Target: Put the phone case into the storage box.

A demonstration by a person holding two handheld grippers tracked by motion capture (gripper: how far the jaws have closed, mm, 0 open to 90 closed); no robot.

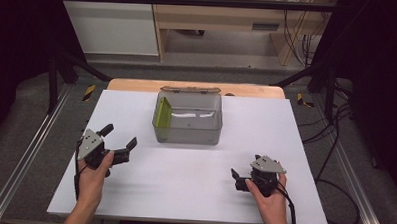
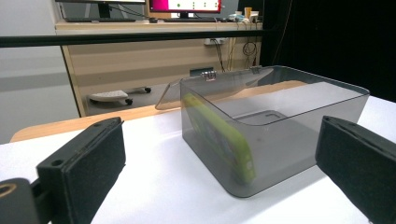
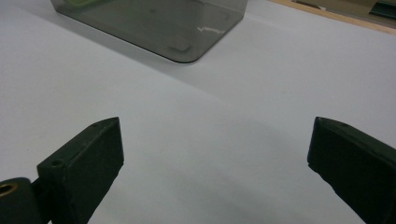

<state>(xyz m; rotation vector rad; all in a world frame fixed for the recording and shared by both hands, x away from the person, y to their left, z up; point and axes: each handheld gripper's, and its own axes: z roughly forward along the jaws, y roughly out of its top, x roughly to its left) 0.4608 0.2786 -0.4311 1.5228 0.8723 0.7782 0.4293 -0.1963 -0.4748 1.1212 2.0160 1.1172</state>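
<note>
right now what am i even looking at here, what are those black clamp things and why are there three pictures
A person sits at a white table holding a hand-held clamp tool in each hand: the left gripper and the right gripper. Both are open and hold nothing. One picture looks down from above the table. The other two come from small cameras riding on each gripper, so its two black pads rise at the bottom. On the table stands a smoky clear plastic box with its hinged lid open at the back. Inside, a yellow-green flat thing leans against one wall.
</note>
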